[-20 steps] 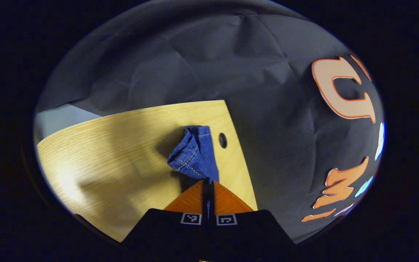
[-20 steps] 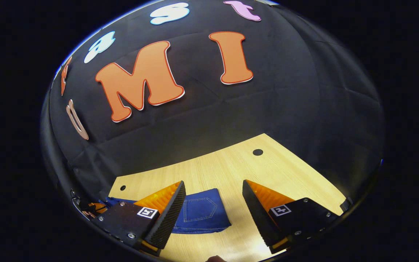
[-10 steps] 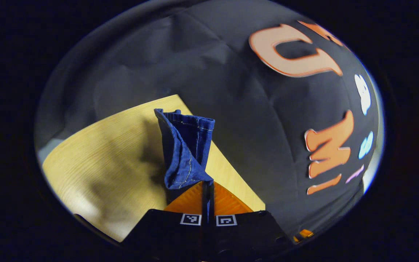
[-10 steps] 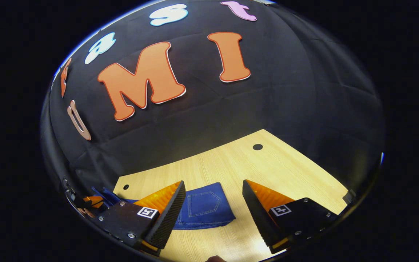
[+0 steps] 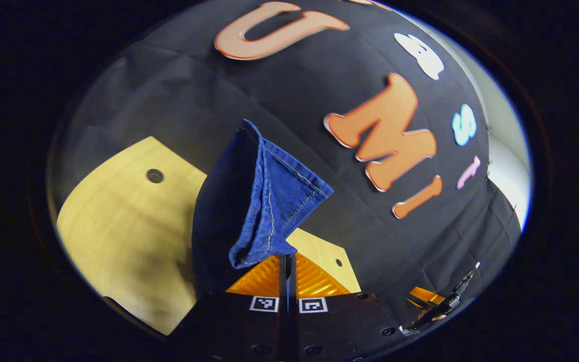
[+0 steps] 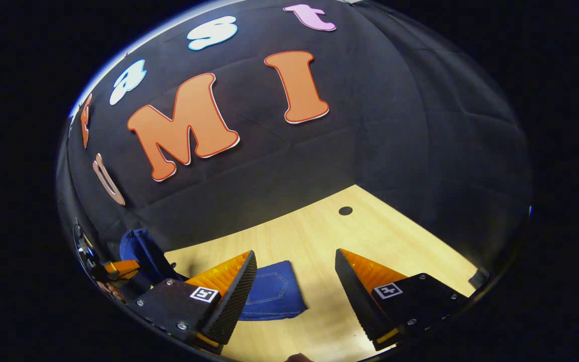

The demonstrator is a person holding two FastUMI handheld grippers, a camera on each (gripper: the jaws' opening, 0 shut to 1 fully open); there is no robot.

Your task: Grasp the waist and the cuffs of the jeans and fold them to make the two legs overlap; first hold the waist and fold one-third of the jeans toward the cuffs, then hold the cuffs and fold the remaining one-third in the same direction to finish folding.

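While the left gripper's [image 5: 286, 261] jaws pinch the jeans' [image 5: 249, 201] cuff, the right gripper's [image 6: 294, 281] gape empty above them.

We observe the left gripper view facing the booth wall, close behind lifted jeans [image 5: 259, 201]. The right gripper view looks down across the table [image 6: 370, 236]; both share it.

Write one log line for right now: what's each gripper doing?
left gripper: shut on jeans cuffs, lifted | right gripper: open, above table | fold: unfinished

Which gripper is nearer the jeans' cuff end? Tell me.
Left. The left gripper is shut on the jeans, holding the cuff end raised. The right gripper hangs open above the table, over the folded part.
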